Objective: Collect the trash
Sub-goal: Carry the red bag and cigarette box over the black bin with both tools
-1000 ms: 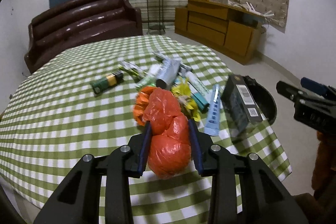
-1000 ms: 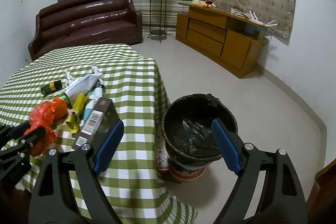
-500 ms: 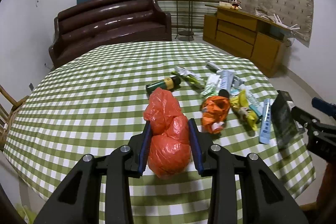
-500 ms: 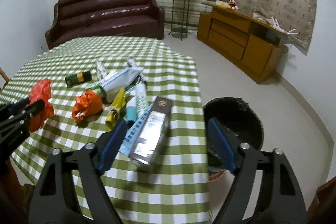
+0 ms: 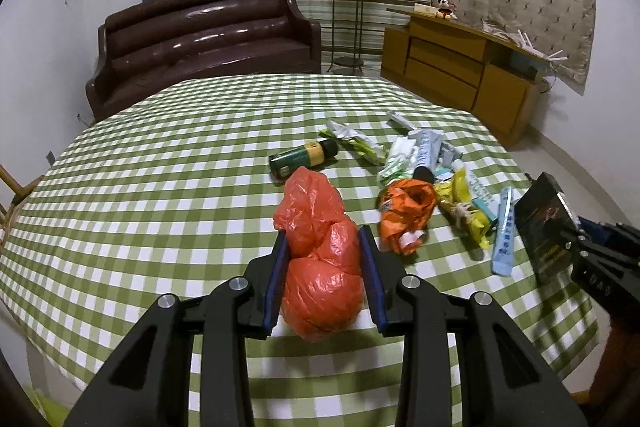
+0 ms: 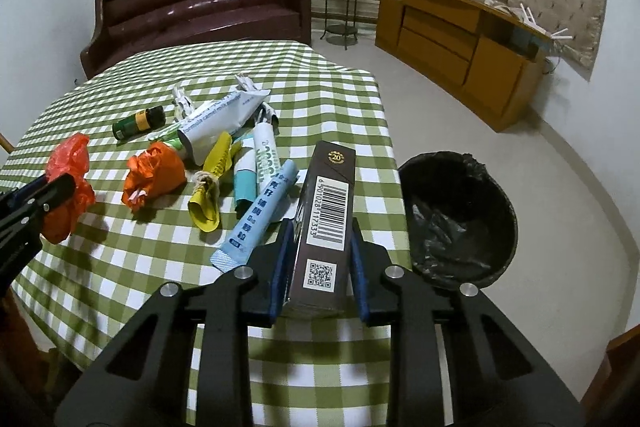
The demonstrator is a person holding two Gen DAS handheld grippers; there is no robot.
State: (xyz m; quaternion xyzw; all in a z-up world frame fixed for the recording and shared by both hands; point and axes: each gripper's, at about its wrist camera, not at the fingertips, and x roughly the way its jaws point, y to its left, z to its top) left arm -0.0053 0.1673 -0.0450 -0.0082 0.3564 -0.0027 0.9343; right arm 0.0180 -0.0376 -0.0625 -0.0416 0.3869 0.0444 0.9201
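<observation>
Held above the green checked table (image 5: pixel 160 167), my left gripper (image 5: pixel 322 233) is shut on a crumpled red plastic bag (image 5: pixel 310 203); the same bag (image 6: pixel 68 163) shows at the left of the right wrist view. A dark brown carton (image 6: pixel 326 211) with a barcode stands near the table's right edge. My right gripper (image 6: pixel 320 227) is closing on this carton, and both blue pads press on its sides. More trash lies in a heap: an orange wrapper (image 6: pixel 154 175), a yellow wrapper (image 6: pixel 210 195), a light blue tube (image 6: pixel 262 215) and a green bottle (image 6: pixel 138 123).
A round bin with a black liner (image 6: pixel 440 157) stands on the floor just right of the table. Behind the table are a brown sofa (image 5: pixel 200 31), a plant stand (image 5: pixel 350 7) and a wooden sideboard (image 5: pixel 460 67). A wooden chair edge (image 5: pixel 16 187) shows at far left.
My right gripper swung from over the bin to the table edge and closed its wide jaws on the dark carton. The left gripper carried the red bag leftward, away from the heap.
</observation>
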